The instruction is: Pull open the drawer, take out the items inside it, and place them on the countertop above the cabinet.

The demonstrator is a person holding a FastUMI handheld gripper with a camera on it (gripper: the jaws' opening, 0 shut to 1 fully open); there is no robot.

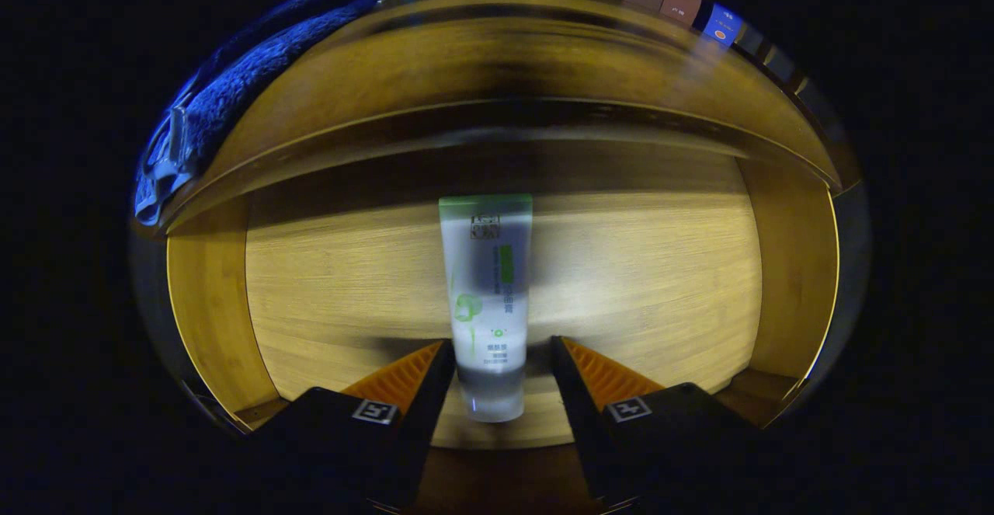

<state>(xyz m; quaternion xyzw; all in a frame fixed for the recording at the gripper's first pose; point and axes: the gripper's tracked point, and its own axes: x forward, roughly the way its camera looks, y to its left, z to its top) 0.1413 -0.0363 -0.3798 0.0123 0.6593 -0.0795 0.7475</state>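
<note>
The open drawer (233, 321) takes up most of the frame, a wooden box with a pale, grained floor and darker yellow walls at left, right and back. Above its back wall, across the upper part of the frame, curves the countertop (497, 57) of the cabinet. A blue towel (256, 72) lies on the countertop at upper left, and a row of small boxes (683, 6) stands at upper right; a dark round thing at top centre is too cropped to name. Inside the drawer lies one thing, a tube (488, 297), flat on the floor at frame centre, running lengthwise away from the camera. It is white with a green band at its far, flat crimped end, green print down its body and a grey-to-white cap at the near end. The gripper (502, 352) sits at the bottom centre, its fingers spread a little wider than the tube. The cap end lies between them; the left finger (435, 375) looks close to the tube or touching it, while a clear gap shows beside the right finger (571, 375).
</note>
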